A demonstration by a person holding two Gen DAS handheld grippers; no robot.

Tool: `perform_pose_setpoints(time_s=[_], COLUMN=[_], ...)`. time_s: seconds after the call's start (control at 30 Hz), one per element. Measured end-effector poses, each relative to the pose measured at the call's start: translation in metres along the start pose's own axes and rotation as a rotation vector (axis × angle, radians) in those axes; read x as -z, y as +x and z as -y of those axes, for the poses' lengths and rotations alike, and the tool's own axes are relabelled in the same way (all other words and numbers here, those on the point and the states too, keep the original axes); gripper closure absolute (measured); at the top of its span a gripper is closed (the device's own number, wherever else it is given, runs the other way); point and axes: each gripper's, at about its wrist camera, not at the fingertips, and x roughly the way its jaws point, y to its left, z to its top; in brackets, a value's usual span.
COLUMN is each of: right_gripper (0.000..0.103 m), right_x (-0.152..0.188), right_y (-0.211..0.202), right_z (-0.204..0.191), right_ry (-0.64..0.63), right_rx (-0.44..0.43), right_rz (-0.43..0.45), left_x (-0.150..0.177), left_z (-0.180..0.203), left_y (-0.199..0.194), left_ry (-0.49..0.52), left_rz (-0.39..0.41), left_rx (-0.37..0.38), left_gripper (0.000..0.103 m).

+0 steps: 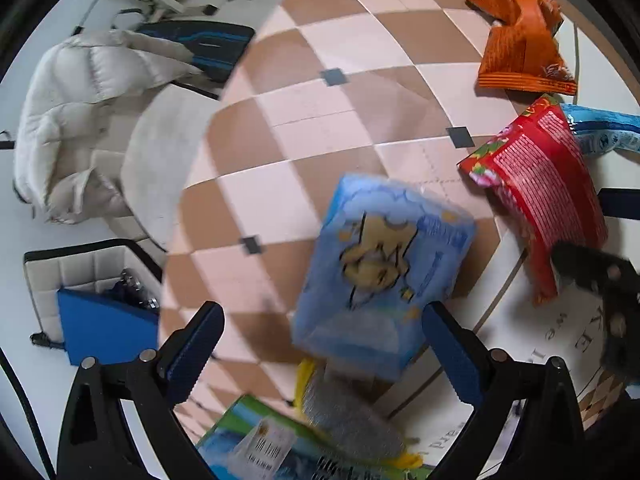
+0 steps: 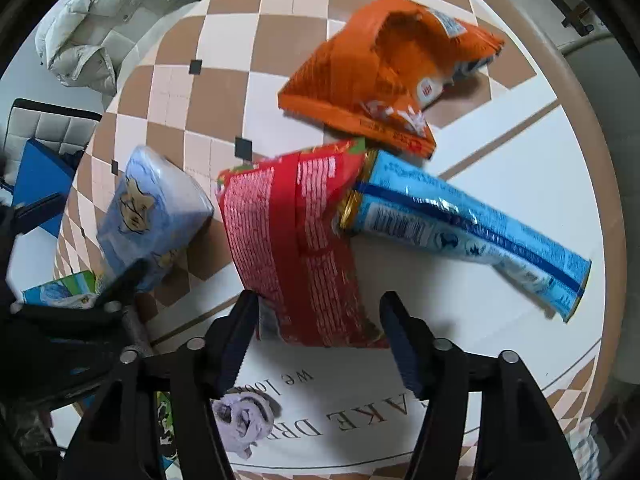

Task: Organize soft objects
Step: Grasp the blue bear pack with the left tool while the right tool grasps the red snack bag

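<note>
A blue tissue pack (image 1: pixel 384 272) with a cartoon print lies on the round checkered table (image 1: pixel 312 128), between and just ahead of my left gripper (image 1: pixel 324 332), which is open and empty. The pack also shows in the right wrist view (image 2: pixel 152 216). A red snack bag (image 2: pixel 296 240) lies before my right gripper (image 2: pixel 320 316), which is open with the bag's near end between its fingers. A light blue bag (image 2: pixel 464 224) and an orange bag (image 2: pixel 372 80) lie beyond. A grey-yellow scouring pad (image 1: pixel 348 420) and a green-blue pack (image 1: pixel 256 444) lie under my left gripper.
A small lilac cloth (image 2: pixel 244 416) lies under the right gripper. A white padded jacket (image 1: pixel 76 116) rests on a chair left of the table. A quilted stool (image 1: pixel 80 268) holds a blue folder (image 1: pixel 108 328). The table edge (image 2: pixel 596 184) curves at the right.
</note>
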Motion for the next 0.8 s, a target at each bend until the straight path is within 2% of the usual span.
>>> perform_pose_setpoints(time_s=[0.17, 0.23, 0.37, 0.47, 0.67, 0.8], right_gripper=[0.036, 0.036, 0.036, 0.036, 0.036, 0.036], right_x=[-0.009, -0.013, -0.014, -0.009, -0.005, -0.007], right_y=[0.007, 0.010, 0.009, -0.001, -0.013, -0.008], right_z=[-0.005, -0.007, -0.001, 0.009, 0.012, 0.008], right_ry=[0.000, 0.001, 0.019, 0.006, -0.009, -0.016], right_rx=[-0.014, -0.009, -0.054, -0.068, -0.066, -0.062], right_rz=[-0.022, -0.026, -0.041, -0.034, -0.024, -0.035], left_x=[-0.014, -0.013, -0.007, -0.002, -0.012, -0.019], left_z=[0.006, 0.006, 0.005, 0.009, 0.017, 0.014], left_y=[0.014, 0.015, 0.007, -0.001, 0.014, 0.021], left_ry=[0.017, 0.012, 0.018, 0.047, 0.053, 0.019], left_rz=[-0.041, -0.051, -0.041, -0.026, -0.046, -0.049], left_rx=[0.088, 0.107, 0.171, 0.176, 0.104, 0.128], left_gripper=[0.002, 0.002, 0.003, 0.003, 0.003, 0.002])
